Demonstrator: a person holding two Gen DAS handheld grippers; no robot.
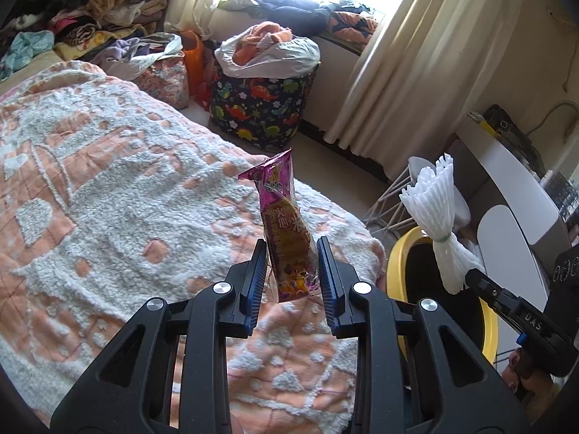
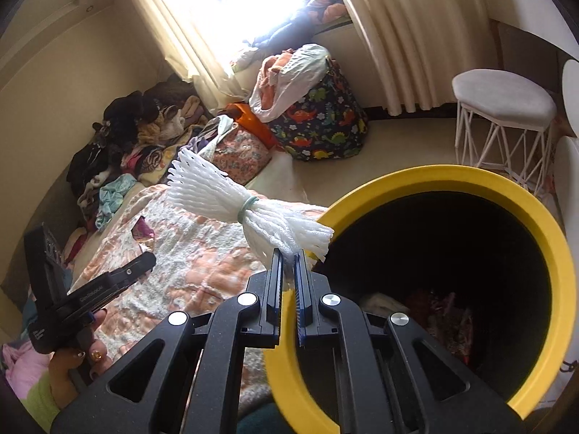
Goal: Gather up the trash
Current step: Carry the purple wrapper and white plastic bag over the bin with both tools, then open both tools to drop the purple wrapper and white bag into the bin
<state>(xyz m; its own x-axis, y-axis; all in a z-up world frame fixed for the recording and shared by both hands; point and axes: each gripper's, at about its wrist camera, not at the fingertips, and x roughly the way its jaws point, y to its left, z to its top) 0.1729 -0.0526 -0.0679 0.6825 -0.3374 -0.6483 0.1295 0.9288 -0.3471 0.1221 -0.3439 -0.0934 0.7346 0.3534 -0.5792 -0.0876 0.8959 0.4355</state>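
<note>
My left gripper [image 1: 291, 253] is shut on a purple snack wrapper [image 1: 286, 224] and holds it upright above the orange and white bedspread [image 1: 108, 181]. My right gripper [image 2: 288, 256] is shut on a white foam net bundle [image 2: 239, 202] tied with a green band, held at the left rim of the yellow trash bin [image 2: 452, 181]. The bundle [image 1: 439, 209] and the bin [image 1: 396, 253] also show in the left wrist view, at the right. The bin holds some trash at its bottom. The left gripper [image 2: 144, 264] shows at the left of the right wrist view.
A dinosaur-print bag [image 1: 260, 108] stuffed with clothes stands by the curtains [image 1: 398, 54]. Piled clothes [image 1: 90, 25] lie at the far end of the bed. A white wire stool [image 2: 503, 108] and a white desk [image 1: 506, 166] stand beyond the bin.
</note>
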